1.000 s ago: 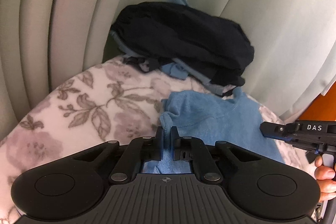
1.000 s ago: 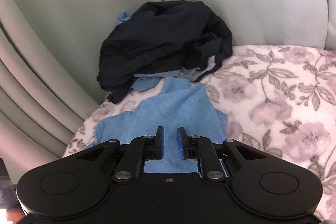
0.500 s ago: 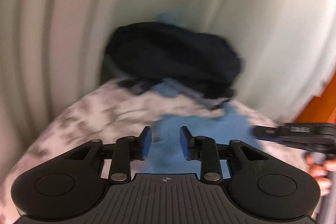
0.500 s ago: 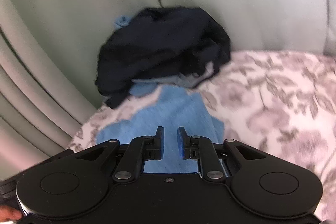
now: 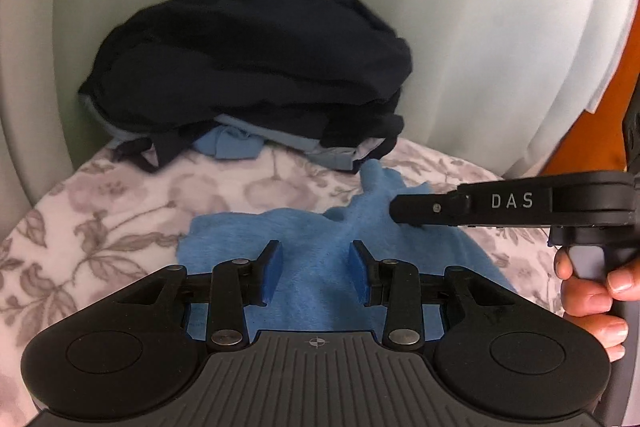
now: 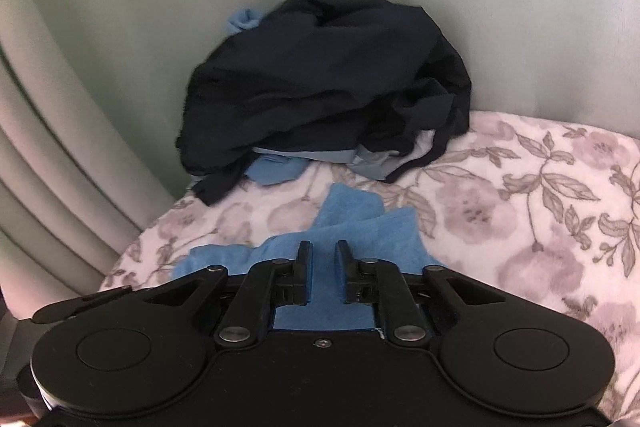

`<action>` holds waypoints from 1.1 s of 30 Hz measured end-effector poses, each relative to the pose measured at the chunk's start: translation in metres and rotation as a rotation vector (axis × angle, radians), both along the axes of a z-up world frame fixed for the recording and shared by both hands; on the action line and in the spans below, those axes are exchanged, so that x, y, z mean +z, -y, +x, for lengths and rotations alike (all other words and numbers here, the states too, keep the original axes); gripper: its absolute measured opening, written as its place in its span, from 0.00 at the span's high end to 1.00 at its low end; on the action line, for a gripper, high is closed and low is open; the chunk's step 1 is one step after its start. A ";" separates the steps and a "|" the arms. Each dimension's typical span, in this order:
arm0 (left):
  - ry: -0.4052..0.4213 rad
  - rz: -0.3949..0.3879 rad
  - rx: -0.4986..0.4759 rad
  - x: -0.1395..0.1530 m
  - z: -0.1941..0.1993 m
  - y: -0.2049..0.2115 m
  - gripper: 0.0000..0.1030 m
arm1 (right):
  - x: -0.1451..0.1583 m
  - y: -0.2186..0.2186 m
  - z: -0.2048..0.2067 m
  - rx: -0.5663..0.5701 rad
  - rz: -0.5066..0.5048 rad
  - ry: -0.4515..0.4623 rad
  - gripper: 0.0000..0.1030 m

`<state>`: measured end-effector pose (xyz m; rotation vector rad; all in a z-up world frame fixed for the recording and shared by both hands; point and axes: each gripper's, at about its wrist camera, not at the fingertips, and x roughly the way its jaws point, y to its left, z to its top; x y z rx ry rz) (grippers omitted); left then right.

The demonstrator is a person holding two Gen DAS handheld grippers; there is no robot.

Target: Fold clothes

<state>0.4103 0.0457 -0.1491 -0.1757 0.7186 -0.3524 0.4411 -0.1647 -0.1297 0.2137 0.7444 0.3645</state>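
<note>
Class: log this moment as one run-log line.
left gripper: open | right gripper: open | blue cloth: flat, unheld | dark pile: behind

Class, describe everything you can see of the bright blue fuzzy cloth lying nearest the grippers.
The bright blue fuzzy cloth looks like soft terry or fleece. It lies rumpled on the floral blanket, with a raised ridge and a pointed corner reaching toward the dark clothes pile without clearly touching it. In the right wrist view its far end shows overlapping layers. The open left gripper and open right gripper hang over its near part; contact cannot be judged.
</note>
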 end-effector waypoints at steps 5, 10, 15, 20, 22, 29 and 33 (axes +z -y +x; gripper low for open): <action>-0.018 -0.006 0.011 -0.007 0.007 -0.003 0.68 | -0.017 0.006 0.013 -0.017 0.031 -0.043 0.95; -0.032 -0.013 0.009 -0.011 0.011 -0.005 0.66 | -0.025 0.010 0.018 -0.021 0.050 -0.059 0.98; -0.042 0.003 0.009 -0.013 0.013 -0.003 0.66 | -0.031 0.014 0.022 -0.035 0.077 -0.085 1.00; -0.051 -0.014 0.013 -0.013 0.014 -0.006 0.66 | -0.032 0.013 0.023 -0.045 0.069 -0.090 1.00; -0.040 -0.032 0.018 -0.010 0.011 -0.008 0.67 | -0.031 0.013 0.023 -0.052 0.068 -0.093 1.00; 0.044 -0.036 0.065 0.031 -0.011 -0.024 0.47 | 0.002 0.019 0.000 -0.069 0.041 0.006 0.84; 0.087 -0.056 0.084 0.053 -0.026 -0.030 0.32 | 0.028 0.030 -0.021 -0.067 0.036 0.081 0.83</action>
